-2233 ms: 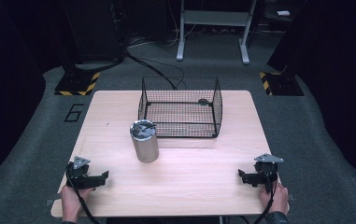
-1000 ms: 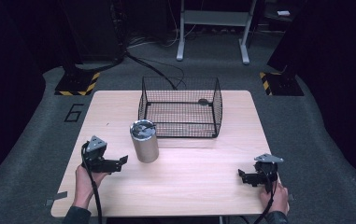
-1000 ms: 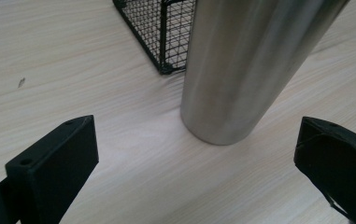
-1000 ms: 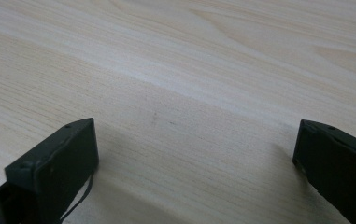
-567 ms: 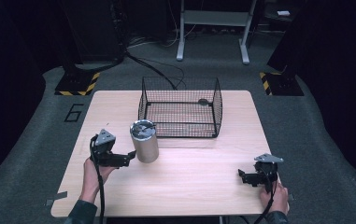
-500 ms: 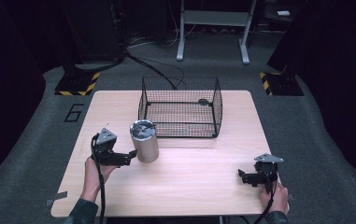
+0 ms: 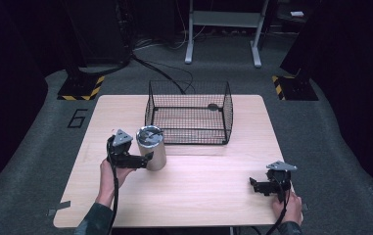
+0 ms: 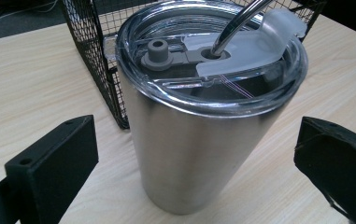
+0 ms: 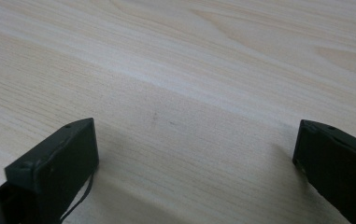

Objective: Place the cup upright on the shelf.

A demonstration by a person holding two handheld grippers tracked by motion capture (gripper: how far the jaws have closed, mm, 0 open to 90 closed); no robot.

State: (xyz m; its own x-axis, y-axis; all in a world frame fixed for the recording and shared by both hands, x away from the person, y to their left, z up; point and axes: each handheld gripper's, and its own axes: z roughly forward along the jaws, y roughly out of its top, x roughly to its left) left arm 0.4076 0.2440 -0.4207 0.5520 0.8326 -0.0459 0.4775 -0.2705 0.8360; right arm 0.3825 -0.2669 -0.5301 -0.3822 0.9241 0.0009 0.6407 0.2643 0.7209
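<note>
Left tool (image 7: 147,157) has its jaws spread either side of the steel tumbler (image 8: 199,116), not yet pinching; the tumbler stands on the desk (image 7: 198,191) just beside the wire basket (image 7: 190,113); grasp and lift remain. Right tool (image 7: 253,185) rests spread

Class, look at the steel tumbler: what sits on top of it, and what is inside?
On the tumbler sits a clear lid with a grey plug; a metal straw passes through its opening. The steel wall and reflections on the lid hide any contents.
</note>
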